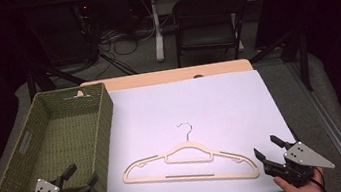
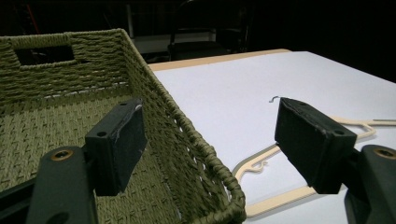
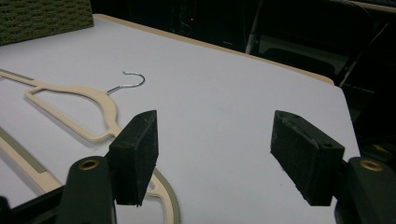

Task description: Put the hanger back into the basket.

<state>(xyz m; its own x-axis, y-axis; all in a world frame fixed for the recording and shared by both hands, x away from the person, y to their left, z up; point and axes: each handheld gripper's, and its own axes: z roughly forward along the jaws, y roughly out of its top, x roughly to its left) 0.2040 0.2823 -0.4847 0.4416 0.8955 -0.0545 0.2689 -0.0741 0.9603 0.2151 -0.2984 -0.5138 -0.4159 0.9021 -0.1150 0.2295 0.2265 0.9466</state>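
Observation:
A cream plastic hanger (image 1: 190, 161) with a metal hook lies flat on the white table top (image 1: 199, 97), near the front edge. My left gripper (image 1: 82, 174) hovers open at the near right corner of a green woven basket (image 1: 58, 137), nothing between its jaws. In the left gripper view the left gripper (image 2: 208, 109) straddles the rim of the basket (image 2: 93, 84), with the hanger (image 2: 261, 163) off to the right. My right gripper (image 1: 266, 146) stands open just right of the hanger's end. In the right gripper view the right gripper (image 3: 215, 121) is empty, and the hanger (image 3: 70, 91) lies to the left.
The basket is empty and has handle cut-outs in its walls. A dark folding chair (image 1: 208, 20) and cables stand on the floor behind the table. A corner of the basket (image 3: 42, 16) shows at the top left of the right gripper view.

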